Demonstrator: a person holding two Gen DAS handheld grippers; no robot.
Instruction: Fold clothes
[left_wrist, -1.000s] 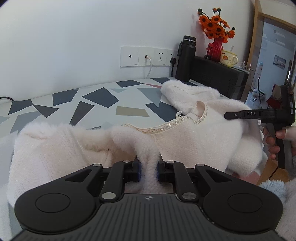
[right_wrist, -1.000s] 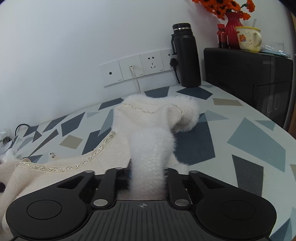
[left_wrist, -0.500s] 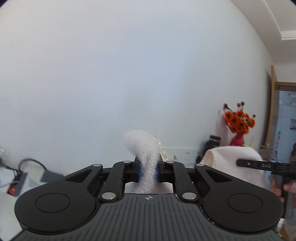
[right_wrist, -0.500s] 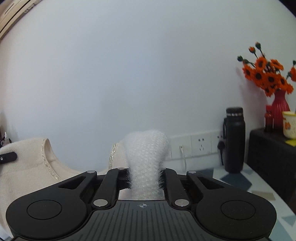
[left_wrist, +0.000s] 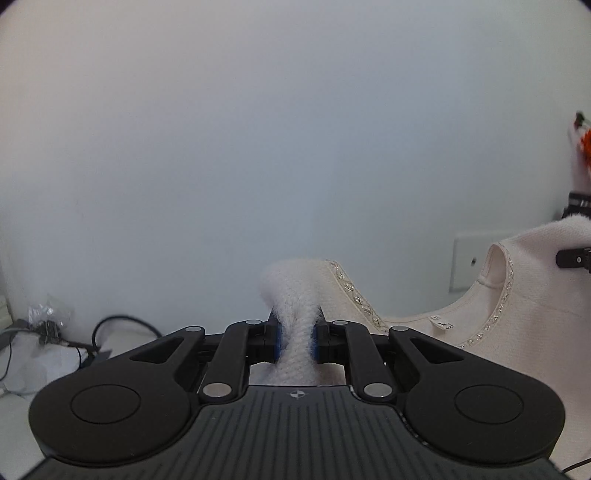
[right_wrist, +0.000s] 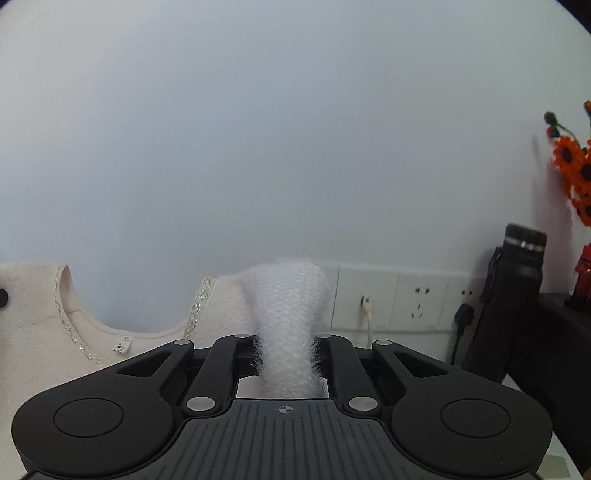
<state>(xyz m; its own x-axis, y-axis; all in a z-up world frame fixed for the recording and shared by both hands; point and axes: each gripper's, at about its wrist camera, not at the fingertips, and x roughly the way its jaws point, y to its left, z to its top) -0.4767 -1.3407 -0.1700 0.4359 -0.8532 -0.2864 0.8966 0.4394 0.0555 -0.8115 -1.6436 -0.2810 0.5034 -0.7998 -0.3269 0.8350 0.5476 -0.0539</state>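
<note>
Background: a plain white wall (left_wrist: 295, 147) filled most of both wrist views. A white socket panel (right_wrist: 417, 299) ran along its base, one white plug and one black plug fitted.

Item 1, cream garment (left_wrist: 524, 332): a fleecy top with a beaded trim along its scooped neckline and a small label inside the collar. It was held up in the air in front of the wall, stretched between the two grippers, neckline sagging in a curve between them. The body of the garment hung below the frame edge; its lower part was not visible.

Item 2, left gripper (left_wrist: 295, 341): jaws pressed together on a fluffy shoulder fold of the garment, blue pads pinching the pile on both sides. The fold rose above the fingers and curled over.

Item 3, right gripper (right_wrist: 286, 354): jaws closed tight on the opposite shoulder fold, fibres bristling out on either side of the fingers.

Item 4, black flask (right_wrist: 517, 295): upright, at the right beside the sockets.

Item 5, orange flowers (right_wrist: 576, 173): at the far right edge, above a red vase, partly cropped.

Item 6, tangle of cables (left_wrist: 74, 339): low at the left of the left wrist view, against the wall.
</note>
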